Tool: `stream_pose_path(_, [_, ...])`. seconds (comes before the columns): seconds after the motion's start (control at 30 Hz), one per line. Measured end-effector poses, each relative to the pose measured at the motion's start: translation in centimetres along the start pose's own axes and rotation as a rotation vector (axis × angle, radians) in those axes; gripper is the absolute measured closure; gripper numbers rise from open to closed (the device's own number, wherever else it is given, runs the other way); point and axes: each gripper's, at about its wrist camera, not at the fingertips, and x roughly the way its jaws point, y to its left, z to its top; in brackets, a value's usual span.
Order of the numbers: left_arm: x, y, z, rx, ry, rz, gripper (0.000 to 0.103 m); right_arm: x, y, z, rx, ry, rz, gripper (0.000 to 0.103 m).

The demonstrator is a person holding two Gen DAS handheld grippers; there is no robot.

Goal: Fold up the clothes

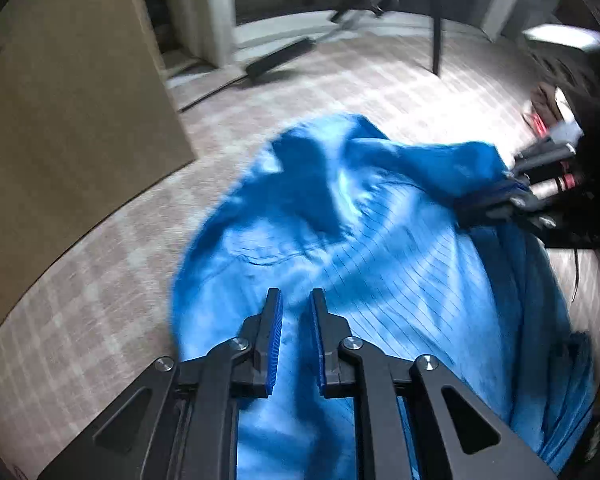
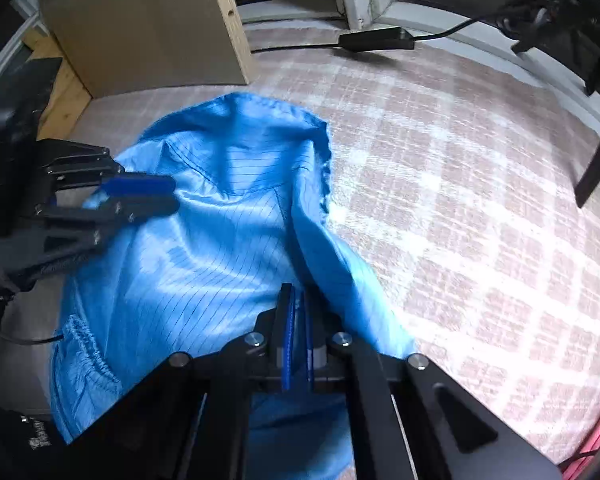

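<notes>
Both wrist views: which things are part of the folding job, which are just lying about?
Job: blue garment; left gripper, jaws slightly apart over the cloth; right gripper, shut on a fold.

Lying about: board; black power brick; chair leg; plaid cloth.

A lived-in room of a home or small office: checked carpet underfoot, a plywood panel on the far left, a power brick with cable near the far wall.

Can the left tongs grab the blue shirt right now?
Probably yes. The left tongs hang just over the blue shirt with a small gap between their pads and nothing in between. The right tongs already pinch another part.
</notes>
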Motion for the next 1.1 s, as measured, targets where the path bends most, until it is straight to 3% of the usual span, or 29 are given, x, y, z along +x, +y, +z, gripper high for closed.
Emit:
stream_pose_path(0.17, [-5.9,0.2,-1.3,-0.020,-0.113,-0.050,0.088,-3.9,1.5,-0.1,-0.028,-0.108,0.102,0.094])
stream_pose_path(0.23, [-8.1,0.8,-2.4,-0.047,-0.141,-0.071,0.084,-4.2,1.7,0.1,-0.023,-0.134,0.081,0.090])
stream_pose_path(0.33, [-10.2,2.7,-5.0,-0.086,-0.154,-0.021,0.075,-5.0,1.5,0.3,-0.010,-0.175,0.030,0.090])
stream_pose_path(0.4, [-10.2,3.9,-6.5,-0.123,-0.123,-0.025,0.074,-5.7,0.9,0.4,0.002,-0.205,-0.021,0.077])
stream_pose_path(0.47, [-9.7,4.8,-7.1,-0.143,-0.097,-0.044,0.067,-6.1,0.2,0.4,-0.008,-0.222,-0.108,0.048])
stream_pose_path(0.53, [-9.0,5.4,-7.2,-0.153,-0.074,-0.077,0.063,-5.9,-0.6,0.3,-0.021,-0.184,-0.139,0.046])
stream_pose_path(0.67, [-5.8,5.5,-5.5,-0.165,-0.014,-0.193,0.056,-4.7,-1.4,0.6,-0.008,-0.087,-0.040,0.046])
stream_pose_path(0.73, [-3.8,5.1,-4.5,-0.157,0.034,-0.222,0.055,-3.6,-1.6,0.7,-0.013,-0.047,-0.034,0.046])
stream_pose_path(0.77, [-2.9,4.8,-4.2,-0.157,0.057,-0.240,0.059,-3.0,-1.7,0.7,-0.010,-0.030,-0.028,0.046])
stream_pose_path(0.8, [-2.0,4.5,-3.9,-0.157,0.079,-0.255,0.079,-2.5,-1.8,0.7,-0.001,-0.021,-0.010,0.047])
stream_pose_path(0.83, [-1.5,4.3,-3.8,-0.157,0.088,-0.245,0.095,-2.1,-1.9,0.7,0.008,-0.014,0.007,0.063])
stream_pose_path(0.87, [-1.4,4.2,-3.8,-0.159,0.094,-0.235,0.101,-1.9,-1.8,0.6,0.016,-0.014,0.016,0.094])
stream_pose_path(0.93, [-2.8,3.9,-4.0,-0.165,0.053,-0.247,0.101,-2.4,-1.5,0.4,0.025,-0.034,0.027,0.098])
stream_pose_path(1.1, [-10.4,2.2,-6.1,-0.144,-0.075,-0.233,0.101,-9.4,1.2,-1.9,-0.001,-0.206,0.035,0.099])
